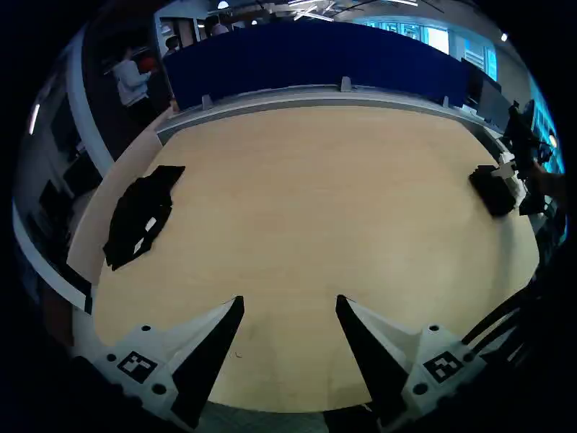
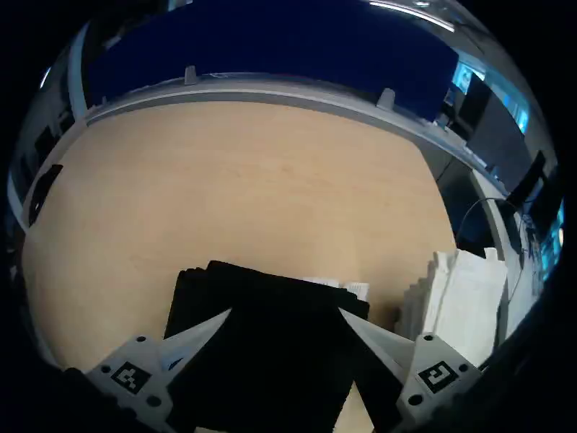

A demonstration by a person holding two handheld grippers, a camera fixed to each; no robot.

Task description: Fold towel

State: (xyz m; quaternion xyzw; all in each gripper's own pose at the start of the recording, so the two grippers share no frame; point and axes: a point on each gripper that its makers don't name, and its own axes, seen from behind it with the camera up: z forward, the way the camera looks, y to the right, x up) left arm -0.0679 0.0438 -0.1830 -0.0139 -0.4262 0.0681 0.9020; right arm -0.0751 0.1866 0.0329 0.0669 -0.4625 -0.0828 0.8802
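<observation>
a pile of black folded towels (image 2: 267, 289) lies at 6 o'clock in the right gripper view, flat and with even edges, near the front edge of the table (image 2: 238, 180). just beside it, at 4 o'clock, there is a white pile (image 2: 465, 303), which looks like folded cloth too. in the left gripper view the same black pile (image 1: 492, 189) is small at 3 o'clock. a loose towel (image 1: 141, 216), black and crumpled, lies at 9 o'clock, well apart from it. so i judge that part of the work is done: some towels are folded and stacked, but the loose towel is not yet folded, and it seems to be the next one.

the right gripper (image 2: 285, 310) has its jaws wide apart. its fingers are over the top of the black pile, one on each side of the middle. they do not squeeze the cloth between them. i cannot tell if the tips touch it, because black lies on black. the left gripper (image 1: 289, 296) is also wide open and holds nothing; bare table shows between its fingers. it points to the middle of the table, with the loose towel at its 10 o'clock.
</observation>
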